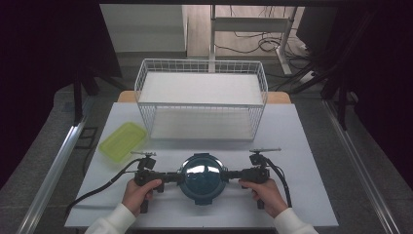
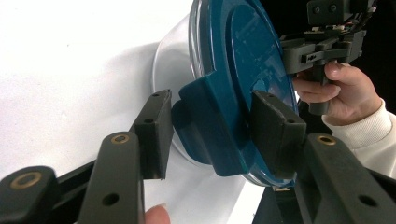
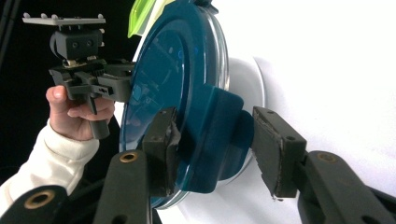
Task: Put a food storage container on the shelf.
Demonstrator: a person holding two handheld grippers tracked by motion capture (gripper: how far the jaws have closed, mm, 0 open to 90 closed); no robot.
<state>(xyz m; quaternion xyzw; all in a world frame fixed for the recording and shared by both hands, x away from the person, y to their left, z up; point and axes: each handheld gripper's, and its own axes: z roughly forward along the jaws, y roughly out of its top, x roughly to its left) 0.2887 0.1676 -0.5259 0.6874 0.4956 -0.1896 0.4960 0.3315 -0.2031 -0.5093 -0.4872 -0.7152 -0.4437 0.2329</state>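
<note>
A round container with a dark teal lid (image 1: 203, 176) stands near the table's front edge, its clear body (image 2: 168, 70) under the lid. My left gripper (image 1: 179, 176) comes in from the lid's left side. In the left gripper view its jaws (image 2: 212, 116) are closed over the teal side latch (image 2: 210, 126), one pad on the latch's outer face and the other on the lid's top. My right gripper (image 1: 233, 174) mirrors it on the right side. There its jaws (image 3: 212, 126) clamp the opposite latch (image 3: 219, 135) the same way. A hand holds each gripper.
A white wire basket (image 1: 202, 97) stands behind the container, mid-table. A yellow-green shallow tray (image 1: 122, 140) lies at the left. The white table (image 1: 302, 146) ends just in front of the hands. Cables trail from both grippers.
</note>
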